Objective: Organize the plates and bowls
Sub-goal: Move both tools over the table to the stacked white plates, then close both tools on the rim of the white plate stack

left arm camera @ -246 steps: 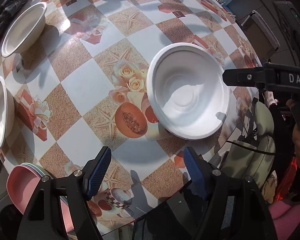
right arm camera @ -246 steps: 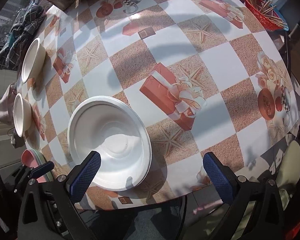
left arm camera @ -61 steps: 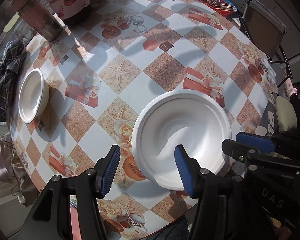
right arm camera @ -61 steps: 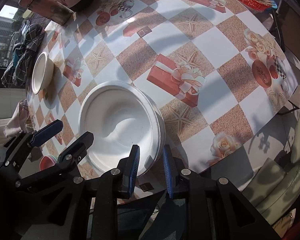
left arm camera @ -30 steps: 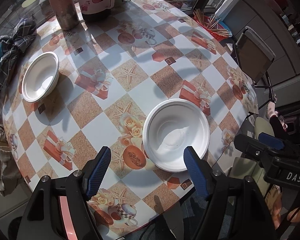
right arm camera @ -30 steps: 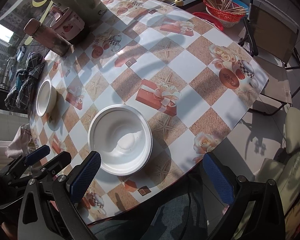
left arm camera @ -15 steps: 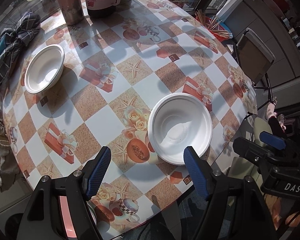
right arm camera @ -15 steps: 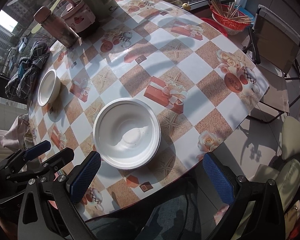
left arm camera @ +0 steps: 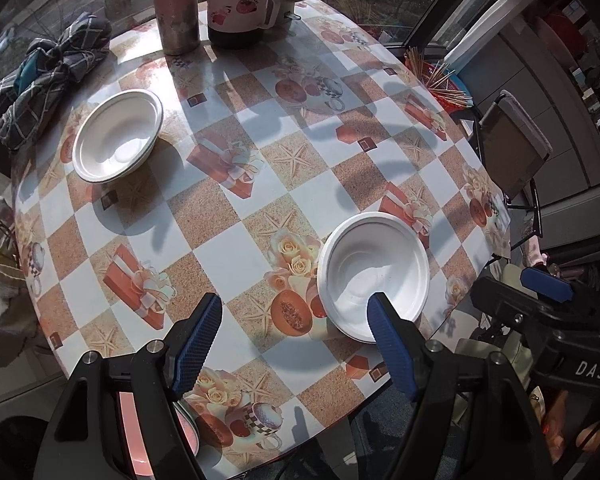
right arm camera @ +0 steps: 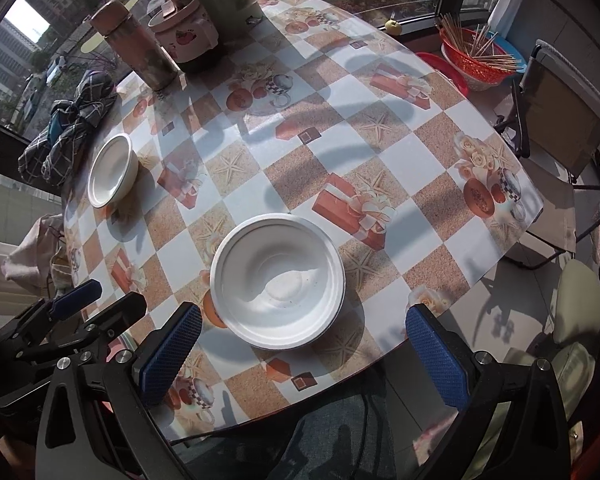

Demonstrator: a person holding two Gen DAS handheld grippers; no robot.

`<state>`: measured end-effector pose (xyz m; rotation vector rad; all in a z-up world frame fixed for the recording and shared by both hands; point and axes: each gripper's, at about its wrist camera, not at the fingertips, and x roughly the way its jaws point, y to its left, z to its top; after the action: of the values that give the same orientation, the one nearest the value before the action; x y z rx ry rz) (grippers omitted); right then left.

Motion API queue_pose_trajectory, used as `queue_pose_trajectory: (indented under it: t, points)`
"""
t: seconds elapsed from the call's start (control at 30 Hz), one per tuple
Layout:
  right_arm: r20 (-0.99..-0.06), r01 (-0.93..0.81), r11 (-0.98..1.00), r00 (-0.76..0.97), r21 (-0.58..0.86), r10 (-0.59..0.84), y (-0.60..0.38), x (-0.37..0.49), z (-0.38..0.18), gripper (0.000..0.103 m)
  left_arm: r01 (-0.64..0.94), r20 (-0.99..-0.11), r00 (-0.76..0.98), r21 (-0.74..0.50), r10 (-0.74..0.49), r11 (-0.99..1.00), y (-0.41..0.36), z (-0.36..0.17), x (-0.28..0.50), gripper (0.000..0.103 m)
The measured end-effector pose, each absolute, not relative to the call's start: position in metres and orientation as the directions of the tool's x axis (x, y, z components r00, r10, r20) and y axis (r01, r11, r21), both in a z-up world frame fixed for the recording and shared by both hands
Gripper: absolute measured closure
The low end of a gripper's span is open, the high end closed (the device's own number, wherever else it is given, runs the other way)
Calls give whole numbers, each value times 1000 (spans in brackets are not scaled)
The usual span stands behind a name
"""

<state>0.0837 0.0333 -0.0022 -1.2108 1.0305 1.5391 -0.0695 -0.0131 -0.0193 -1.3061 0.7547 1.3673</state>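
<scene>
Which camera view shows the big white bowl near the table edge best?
The right wrist view: the big white bowl sits central with its whole rim unobstructed. In the left wrist view the same bowl is off to the right, and a blue fingertip covers its near rim.

Left gripper (left arm camera: 296, 340): black angular frame, two fingers (left arm camera: 196, 336) faced with blue cross-hatched pads, silver screw heads at the joints. Right gripper (right arm camera: 300, 352): identical black frame, blue textured pads (right arm camera: 436, 356), silver screws. Its body, seen from the left wrist camera, carries white "DAS" lettering.
</scene>
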Motion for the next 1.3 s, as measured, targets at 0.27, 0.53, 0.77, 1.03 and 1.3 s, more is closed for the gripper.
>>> queue_pose_trajectory:
  t: [0.27, 0.53, 0.77, 1.03, 1.3]
  points:
    - [-980, -907, -401, -178, 128, 91, 61, 17, 5, 0, -897, -942, 91, -218, 322, -385, -13, 2, -119, 25]
    - [-981, -827, -540, -193, 157, 10, 102, -78, -10, 0, -787, -944, -35, -176, 329, -591, -12, 6, -206, 24]
    - [-989, -774, -618, -147, 135, -32, 135, -145, -47, 0, -683, -965, -89, -121, 247, -720, -1, -30, -270, 24]
    - [-985, -809, -561, -147, 175, -95, 176, -177, -103, 0, -674, -982, -111, -38, 152, -738, 40, -85, -312, 24]
    - [-985, -802, -574, -123, 169, -119, 193, -207, -147, 0, -708, -989, -132, 43, 72, -705, 72, -133, -333, 24]
